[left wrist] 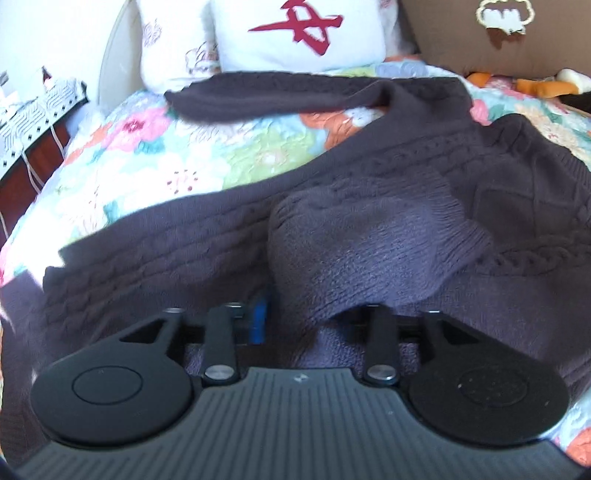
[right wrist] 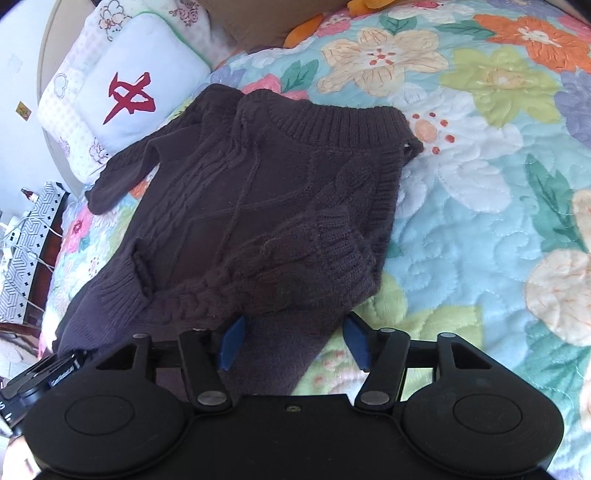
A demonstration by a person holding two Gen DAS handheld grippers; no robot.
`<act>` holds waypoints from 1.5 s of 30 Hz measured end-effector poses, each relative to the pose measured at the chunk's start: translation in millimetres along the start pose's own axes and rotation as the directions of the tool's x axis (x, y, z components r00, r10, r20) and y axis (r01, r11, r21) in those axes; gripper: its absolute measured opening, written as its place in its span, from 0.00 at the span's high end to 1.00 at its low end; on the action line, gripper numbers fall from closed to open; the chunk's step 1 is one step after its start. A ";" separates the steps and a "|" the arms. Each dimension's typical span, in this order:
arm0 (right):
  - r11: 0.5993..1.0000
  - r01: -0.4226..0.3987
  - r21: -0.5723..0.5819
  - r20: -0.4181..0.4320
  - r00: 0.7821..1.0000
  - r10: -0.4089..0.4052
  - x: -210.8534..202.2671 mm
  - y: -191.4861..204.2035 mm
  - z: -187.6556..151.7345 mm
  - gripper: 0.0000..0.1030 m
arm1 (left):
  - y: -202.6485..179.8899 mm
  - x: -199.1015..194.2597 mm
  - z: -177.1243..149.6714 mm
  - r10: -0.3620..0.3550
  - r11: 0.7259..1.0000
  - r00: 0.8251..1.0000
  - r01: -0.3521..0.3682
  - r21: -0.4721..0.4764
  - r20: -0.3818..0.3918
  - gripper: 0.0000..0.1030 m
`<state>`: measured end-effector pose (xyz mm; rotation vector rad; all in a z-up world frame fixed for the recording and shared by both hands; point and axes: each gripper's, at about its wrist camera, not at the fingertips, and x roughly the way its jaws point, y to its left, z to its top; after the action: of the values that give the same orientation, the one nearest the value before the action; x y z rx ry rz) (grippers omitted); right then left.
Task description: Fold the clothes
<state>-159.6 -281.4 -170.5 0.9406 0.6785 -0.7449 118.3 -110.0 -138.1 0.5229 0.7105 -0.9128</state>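
Observation:
A dark purple cable-knit sweater (left wrist: 369, 177) lies on the floral quilt (left wrist: 207, 144). In the left wrist view a sleeve (left wrist: 362, 251) drapes over my left gripper (left wrist: 295, 314); only one blue finger (left wrist: 260, 317) shows, the other is hidden by cloth, so the jaws' state is unclear. In the right wrist view the sweater (right wrist: 251, 192) lies partly folded with a sleeve across its body. My right gripper (right wrist: 293, 339) is open, its blue fingers (right wrist: 231, 341) standing either side of the sweater's near edge. One sleeve (right wrist: 122, 173) sticks out to the left.
White pillows, one with a red character (left wrist: 299, 29), lie at the bed's head, also in the right wrist view (right wrist: 129, 96). A brown cushion (left wrist: 491, 37) and orange soft toys (left wrist: 543, 86) sit at the far right. A nightstand with a patterned cloth (left wrist: 33, 110) stands on the left.

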 end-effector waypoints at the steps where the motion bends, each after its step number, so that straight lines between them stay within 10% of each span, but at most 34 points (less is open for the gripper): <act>1: 0.998 0.013 -0.053 -0.010 1.000 -0.014 4.3 4.6 0.7 0.36 | 0.5 -0.6 1.2 0.003 1.000 1.000 -0.003 0.000 0.008 0.50; 5: 0.983 0.049 -0.175 0.029 0.999 -0.044 4.3 18.8 -2.9 0.73 | 0.8 -5.7 5.4 0.050 0.999 0.998 -0.050 0.008 0.046 0.50; 8: 0.975 0.080 -0.207 0.029 0.997 -0.076 2.7 20.8 -3.4 0.78 | 13.5 -5.8 5.1 0.075 0.995 0.996 -0.072 -0.070 0.038 0.50; 18: 0.964 0.122 -0.238 0.037 0.993 -0.116 -5.8 17.6 -9.6 0.79 | 50.6 1.6 -17.2 0.074 0.968 0.996 -0.086 -0.237 -0.059 0.47; 30: 0.961 0.144 -0.235 0.034 0.990 -0.140 -8.0 21.0 -10.8 0.74 | 61.7 -11.1 -6.3 0.082 0.980 0.996 -0.088 -0.179 -0.041 0.44; 38: 0.936 0.112 -0.333 0.165 0.985 -0.059 -52.9 74.6 -22.4 0.64 | 66.6 -14.4 -20.0 -0.025 0.988 0.995 0.010 -0.156 -0.093 0.84; 41: 0.943 -0.028 -0.331 0.133 0.988 0.076 -40.8 94.6 -27.1 0.62 | 85.4 -9.7 -23.9 -0.115 0.950 0.985 0.072 -0.305 -0.125 0.84; 45: 0.922 -0.120 -0.368 -0.004 0.992 0.128 3.5 118.8 -43.2 0.62 | 115.3 5.0 -45.3 -0.302 0.812 0.948 0.202 -0.548 -0.098 0.80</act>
<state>-70.2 -198.1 -137.6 0.6237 0.7050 -0.4902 203.5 -22.4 -159.0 0.0071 1.1776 -0.8696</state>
